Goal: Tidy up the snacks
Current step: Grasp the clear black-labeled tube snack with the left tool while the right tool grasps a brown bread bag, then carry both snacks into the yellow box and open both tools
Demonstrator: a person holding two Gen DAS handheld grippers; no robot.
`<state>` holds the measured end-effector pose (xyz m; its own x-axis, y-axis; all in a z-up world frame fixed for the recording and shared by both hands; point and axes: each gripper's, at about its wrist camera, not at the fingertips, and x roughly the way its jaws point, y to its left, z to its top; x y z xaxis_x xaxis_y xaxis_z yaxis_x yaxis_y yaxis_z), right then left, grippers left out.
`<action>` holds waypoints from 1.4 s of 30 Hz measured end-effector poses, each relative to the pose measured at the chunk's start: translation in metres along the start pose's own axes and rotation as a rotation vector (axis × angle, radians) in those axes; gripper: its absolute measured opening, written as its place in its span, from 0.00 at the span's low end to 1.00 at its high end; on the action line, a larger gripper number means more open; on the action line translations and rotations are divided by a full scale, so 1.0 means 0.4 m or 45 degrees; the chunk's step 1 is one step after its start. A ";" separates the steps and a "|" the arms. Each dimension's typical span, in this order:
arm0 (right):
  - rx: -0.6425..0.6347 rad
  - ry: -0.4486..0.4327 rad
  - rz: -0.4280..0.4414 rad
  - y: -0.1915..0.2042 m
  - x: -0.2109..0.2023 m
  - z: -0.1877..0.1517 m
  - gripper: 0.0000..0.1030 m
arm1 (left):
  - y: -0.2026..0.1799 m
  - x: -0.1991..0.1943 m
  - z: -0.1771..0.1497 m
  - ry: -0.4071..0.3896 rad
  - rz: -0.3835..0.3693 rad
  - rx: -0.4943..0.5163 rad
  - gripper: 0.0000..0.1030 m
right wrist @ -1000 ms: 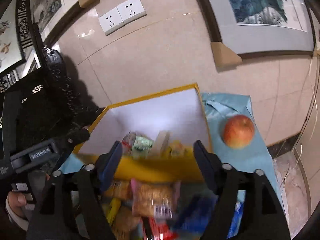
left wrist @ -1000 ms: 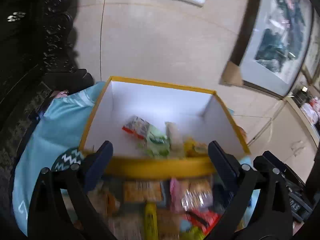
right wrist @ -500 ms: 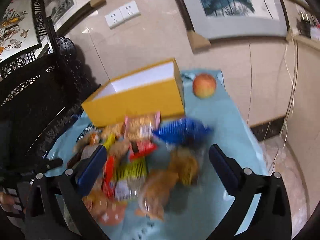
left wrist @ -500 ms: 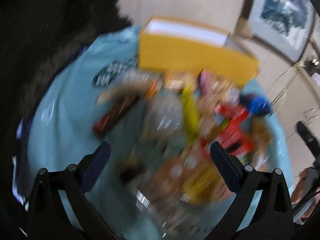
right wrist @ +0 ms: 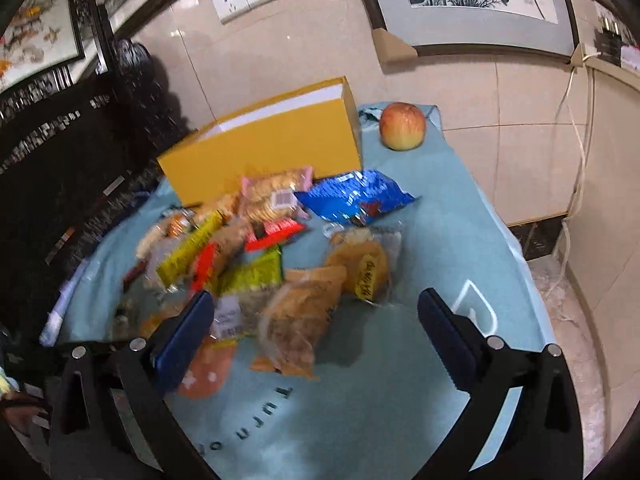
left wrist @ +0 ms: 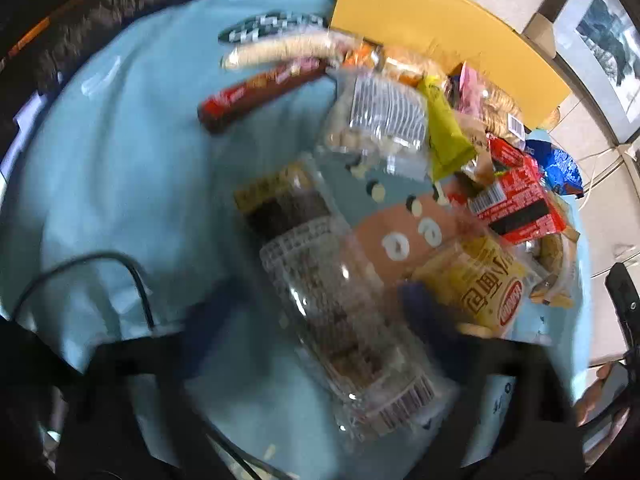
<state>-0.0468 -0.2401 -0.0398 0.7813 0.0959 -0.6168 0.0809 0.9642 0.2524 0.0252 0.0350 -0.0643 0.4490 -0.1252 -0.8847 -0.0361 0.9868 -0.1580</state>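
Over snack pile [right wrist: 256, 248]: both grippers, pulled back from yellow box [right wrist: 264, 148] at 12 o'clock.
Left gripper [left wrist: 320, 320]: spread, descending astride clear cookie pack [left wrist: 340, 312].
Right gripper [right wrist: 316, 332]: apart, empty.
Meaning: next pick starting.

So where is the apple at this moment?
In the right wrist view, the apple sits on the blue tablecloth at the far right, just right of the yellow box, near the wall.

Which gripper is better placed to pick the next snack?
Left gripper: its open jaws straddle the clear cookie tray. The right gripper hangs open above the pile.
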 end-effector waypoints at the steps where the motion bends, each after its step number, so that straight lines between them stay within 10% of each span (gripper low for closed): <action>1: -0.011 0.017 -0.027 0.001 0.006 -0.004 0.99 | -0.005 -0.001 0.002 -0.002 0.013 0.025 0.51; 11: -0.162 0.139 -0.150 0.081 0.091 -0.015 0.97 | 0.012 -0.003 0.023 -0.033 0.001 0.088 0.37; 14: -0.222 0.264 -0.186 0.104 0.161 -0.021 0.48 | 0.009 0.004 0.027 -0.042 0.000 0.095 0.37; 17: -0.204 0.281 -0.185 0.105 0.166 -0.024 0.39 | 0.007 0.005 0.025 -0.053 -0.004 0.112 0.36; 42: -0.003 -0.006 0.200 0.066 -0.044 0.119 0.38 | -0.084 -0.239 0.121 -0.324 -0.207 0.228 0.32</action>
<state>-0.0289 -0.2281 0.0131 0.7870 0.2447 -0.5663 -0.0443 0.9380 0.3437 0.0268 0.0188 0.0468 0.6447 -0.2750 -0.7133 0.2013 0.9612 -0.1886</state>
